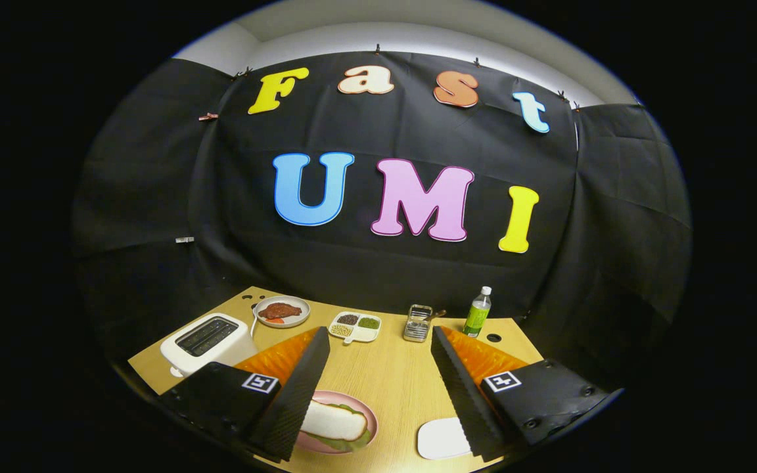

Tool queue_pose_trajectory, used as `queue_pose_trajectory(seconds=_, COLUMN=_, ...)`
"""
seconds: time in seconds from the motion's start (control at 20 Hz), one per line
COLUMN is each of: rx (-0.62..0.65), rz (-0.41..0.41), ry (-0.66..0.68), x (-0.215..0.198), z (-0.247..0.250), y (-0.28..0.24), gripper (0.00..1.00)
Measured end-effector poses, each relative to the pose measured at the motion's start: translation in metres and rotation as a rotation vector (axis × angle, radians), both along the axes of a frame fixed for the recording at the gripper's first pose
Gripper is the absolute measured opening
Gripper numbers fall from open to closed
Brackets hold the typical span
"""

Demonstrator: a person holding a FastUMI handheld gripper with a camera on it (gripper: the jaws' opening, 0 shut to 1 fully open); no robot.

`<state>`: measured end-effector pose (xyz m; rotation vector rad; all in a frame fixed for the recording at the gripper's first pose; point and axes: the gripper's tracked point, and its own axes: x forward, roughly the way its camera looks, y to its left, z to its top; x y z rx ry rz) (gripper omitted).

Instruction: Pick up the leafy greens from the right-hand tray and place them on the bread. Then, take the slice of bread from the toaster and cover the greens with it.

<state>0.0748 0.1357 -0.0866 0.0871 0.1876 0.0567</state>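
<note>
Light wood-grain tabletop [388, 381] runs out beneath me toward black cloth hung as the booth's back wall [155, 217], with a pale ceiling strip above it. My gripper [378, 338] hangs over the near part of the table with its fingers spread wide and nothing between them but bare wood.

Closest in, under and just inside my left finger [290, 401], I see a pink plate [365, 407]. On it lies a slice of bread [332, 422] with leafy greens [352, 441] poking out from under its near edge; the finger hides the plate's left part, so I cannot tell what else lies under the slice. Beside my right finger [464, 387], at its base, sits a white tray [441, 439], partly covered by that finger.

Further out on the left, just beyond the left finger's housing, stands a white toaster [207, 345]; I cannot tell whether its dark slots hold anything. Beyond the fingertips, a divided dish [355, 327] holds small heaps of dark, green and pale grains. Left of it sits a round plate with a brown piece of meat and something red [281, 311]. To the right, a small metal rack [418, 323] stands near a green-labelled bottle with a white cap [478, 313], both well apart from the fingers and close to the wall.
</note>
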Motion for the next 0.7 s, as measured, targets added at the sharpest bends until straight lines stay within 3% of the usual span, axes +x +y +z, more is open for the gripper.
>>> queue_pose_trajectory(seconds=0.7, rx=-0.004, rz=0.018, ry=0.025, x=0.0029, z=-0.0074, y=-0.0011, gripper=0.97)
